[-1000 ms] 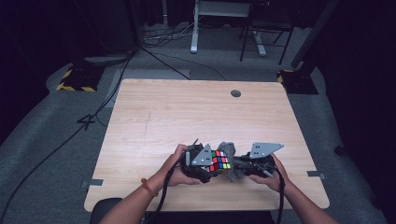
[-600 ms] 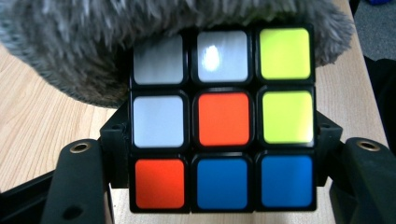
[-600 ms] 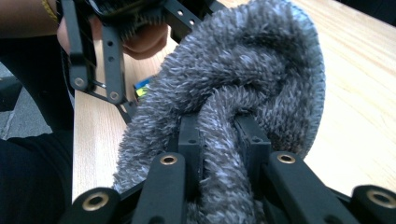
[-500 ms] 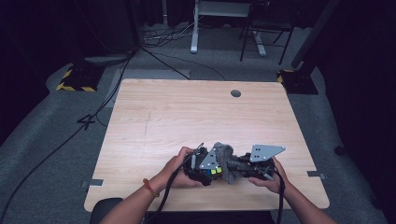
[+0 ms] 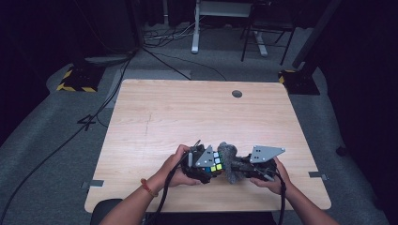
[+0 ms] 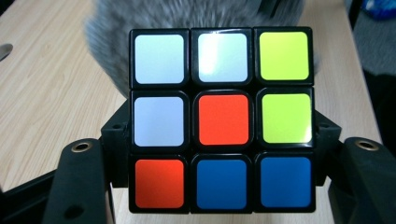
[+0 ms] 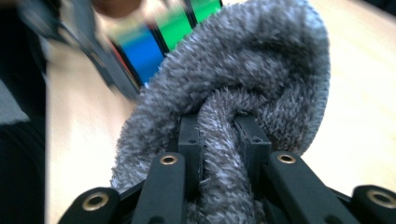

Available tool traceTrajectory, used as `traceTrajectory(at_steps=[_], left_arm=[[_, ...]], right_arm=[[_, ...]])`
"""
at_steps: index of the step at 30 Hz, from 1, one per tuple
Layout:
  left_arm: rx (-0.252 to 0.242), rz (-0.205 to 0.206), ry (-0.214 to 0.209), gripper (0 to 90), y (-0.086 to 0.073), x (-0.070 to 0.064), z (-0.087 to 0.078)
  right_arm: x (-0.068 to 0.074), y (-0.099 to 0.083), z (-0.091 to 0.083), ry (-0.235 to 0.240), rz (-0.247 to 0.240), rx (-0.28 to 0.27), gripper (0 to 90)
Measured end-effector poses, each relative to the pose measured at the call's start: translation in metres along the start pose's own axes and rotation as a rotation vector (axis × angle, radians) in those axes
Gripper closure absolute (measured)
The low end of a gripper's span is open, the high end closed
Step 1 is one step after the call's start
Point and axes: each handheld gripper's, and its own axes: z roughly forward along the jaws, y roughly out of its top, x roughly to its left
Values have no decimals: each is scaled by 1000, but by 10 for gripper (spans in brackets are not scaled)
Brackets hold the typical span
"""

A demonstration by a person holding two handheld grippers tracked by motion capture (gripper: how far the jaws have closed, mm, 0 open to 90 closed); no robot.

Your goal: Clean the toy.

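Cube point(image 6: 222, 121) is clamped in the left gripper point(image 5: 199, 164), just left of the grey cloth point(image 7: 233, 93) (fuzzy one), which the right gripper point(image 7: 219, 140) pinches tight against it.

1. The cube point(image 5: 213, 164) sits in the left claw point(image 5: 206, 166), above the near edge of the tabletop point(image 5: 187, 117).
2. The cloth point(image 5: 231, 161) is just right of the cube, touching it, pinched in the right claw point(image 5: 244, 168).

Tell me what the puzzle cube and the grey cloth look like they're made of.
Puzzle cube: apparently hard plastic, with a glossy black frame and coloured tiles that catch glare. Grey cloth: soft, fuzzy fabric, likely microfibre or terry, with visible raised pile and a matte look.
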Motion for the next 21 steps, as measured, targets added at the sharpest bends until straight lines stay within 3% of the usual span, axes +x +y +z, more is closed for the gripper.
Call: traceTrajectory(at_steps=[3,6,13,18,21], left_arm=[[19,11,-8,332,1,-3,6],[14,5,-8,332,1,-4,5],[-18,3,2,332,2,-4,-2],[-42,-22,19,332,1,2,-10],[-5,-35,34,332,1,2,-6]], right_arm=[[8,9,-2,5,-26,-25,757],[7,10,-2,-8,-13,-34,755],[-5,-3,7,-49,10,52,754],[-4,-7,6,-27,15,56,756],[0,-3,3,-5,3,23,756]])
